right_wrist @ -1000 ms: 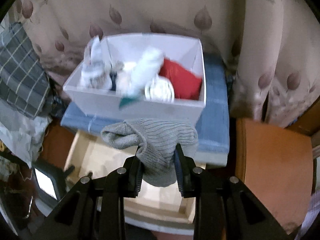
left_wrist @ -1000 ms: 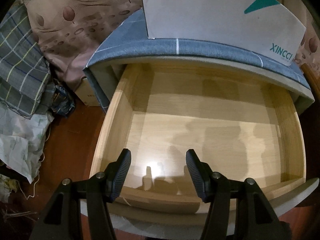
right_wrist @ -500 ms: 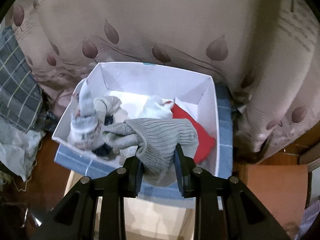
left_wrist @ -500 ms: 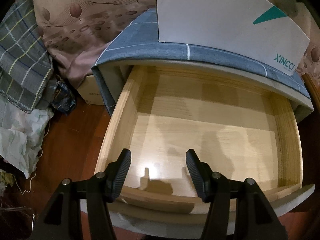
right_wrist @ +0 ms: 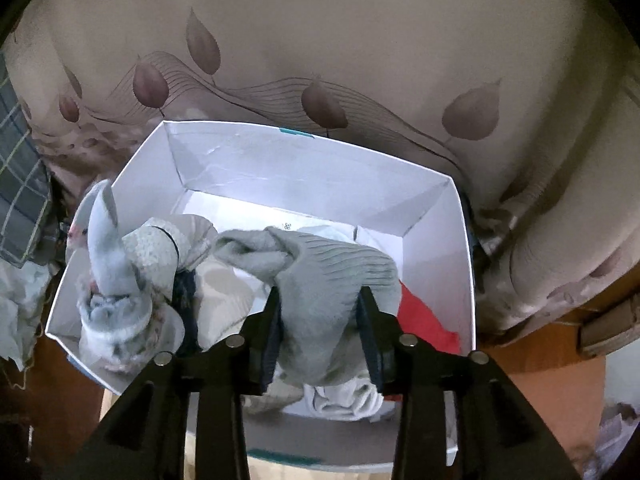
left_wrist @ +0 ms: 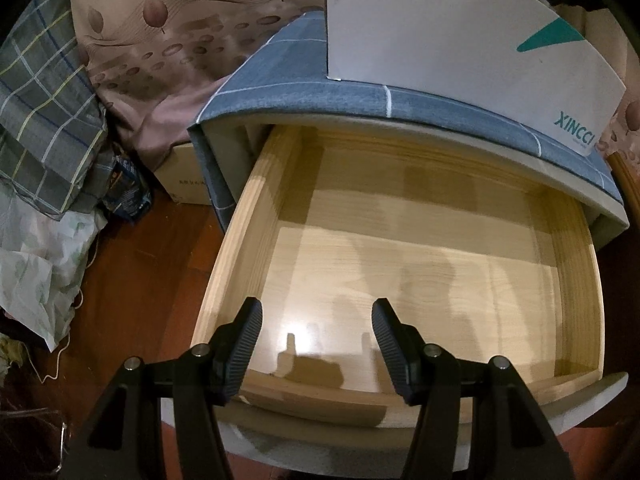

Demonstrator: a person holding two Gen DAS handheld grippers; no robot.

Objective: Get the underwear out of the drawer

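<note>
- Two tongs show: the left tongs [left_wrist: 316,344] stand spread wide over the wooden drawer [left_wrist: 236,264], gripping nothing.
- Right tongs [right_wrist: 320,328] have just been opening; the grey ribbed underwear [right_wrist: 328,276] sits between the pads — still touching both — above the white box [right_wrist: 436,276].
- Inside that box lie pale bundled garments [right_wrist: 116,280] at the left and a red cloth [right_wrist: 424,320] at the right.
- Drawer floor is bare wood.
- Box front, seen from the left wrist, reads "XINCCI" in teal, with a teal triangle — it stands on the blue-checked cabinet top [left_wrist: 280,92].
</note>
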